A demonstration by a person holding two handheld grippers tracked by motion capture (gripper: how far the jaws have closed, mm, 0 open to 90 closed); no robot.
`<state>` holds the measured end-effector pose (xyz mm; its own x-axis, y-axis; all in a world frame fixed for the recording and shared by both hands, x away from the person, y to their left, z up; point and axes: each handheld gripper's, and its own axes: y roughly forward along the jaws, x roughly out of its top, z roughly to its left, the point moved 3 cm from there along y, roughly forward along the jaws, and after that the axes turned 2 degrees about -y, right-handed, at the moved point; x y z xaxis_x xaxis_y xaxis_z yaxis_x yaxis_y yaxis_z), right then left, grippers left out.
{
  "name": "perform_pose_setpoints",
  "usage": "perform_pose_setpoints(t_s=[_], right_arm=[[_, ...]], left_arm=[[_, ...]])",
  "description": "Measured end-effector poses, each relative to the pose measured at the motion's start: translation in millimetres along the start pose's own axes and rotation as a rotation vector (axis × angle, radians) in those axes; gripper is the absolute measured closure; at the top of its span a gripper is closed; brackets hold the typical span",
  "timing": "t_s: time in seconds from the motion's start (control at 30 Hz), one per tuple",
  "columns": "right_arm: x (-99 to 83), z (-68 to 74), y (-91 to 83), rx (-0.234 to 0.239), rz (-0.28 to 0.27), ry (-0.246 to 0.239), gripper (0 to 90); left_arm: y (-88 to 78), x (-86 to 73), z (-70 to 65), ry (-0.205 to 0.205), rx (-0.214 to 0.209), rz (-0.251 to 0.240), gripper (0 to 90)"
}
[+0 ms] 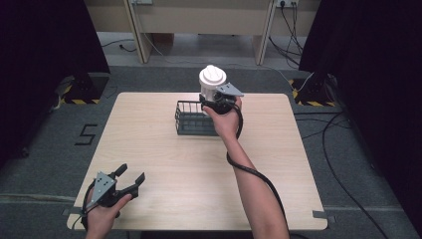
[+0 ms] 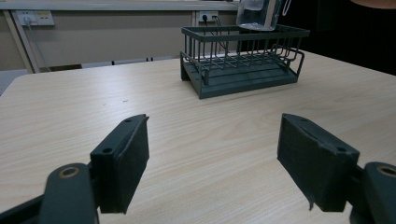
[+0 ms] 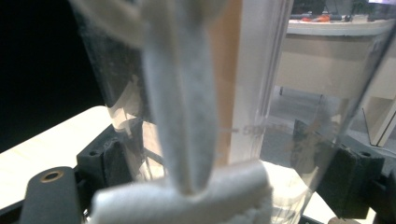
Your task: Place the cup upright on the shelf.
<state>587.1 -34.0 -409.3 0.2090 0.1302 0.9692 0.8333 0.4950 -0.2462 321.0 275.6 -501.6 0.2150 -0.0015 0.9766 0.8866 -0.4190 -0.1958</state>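
1. The clear container (image 1: 211, 88) with a white lid is held up in the air above the far right end of the dark wire basket (image 1: 194, 119), near the far middle of the table (image 1: 149, 149). Its white lid faces up in the high view.
2. The right gripper (image 1: 211, 102) is clamped on the container's side; in the right gripper view the two black jaws press against the clear wall (image 3: 261, 116) from either side, with the table's edge seen pale through it at the left.
3. That close view shows what the high view cannot: a white strap or band (image 3: 182, 116) runs down the container's wall and meets a thick white band (image 3: 187, 200) across the bottom of the picture. Whether the container holds anything I cannot tell.
4. The left gripper view shows the container's clear bottom (image 2: 257, 14) hanging just above the basket's (image 2: 243, 60) far right rim, not touching the basket's floor. The basket stands upright on the table and has nothing in it.
5. The left gripper (image 1: 130, 178) sits low at the near left corner of the table, well apart from the basket; its jaws are spread wide with only bare tabletop (image 2: 210, 135) between them, and they point toward the basket.
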Motion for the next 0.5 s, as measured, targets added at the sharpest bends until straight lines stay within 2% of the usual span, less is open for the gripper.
perform_pose_setpoints(t_s=[0.5], right_arm=[[-8.7,1.6,10.7,-0.014,0.035,0.009,17.9]], left_arm=[[0.8,0.1,-1.5,-0.001,-0.008,-0.001,24.6]])
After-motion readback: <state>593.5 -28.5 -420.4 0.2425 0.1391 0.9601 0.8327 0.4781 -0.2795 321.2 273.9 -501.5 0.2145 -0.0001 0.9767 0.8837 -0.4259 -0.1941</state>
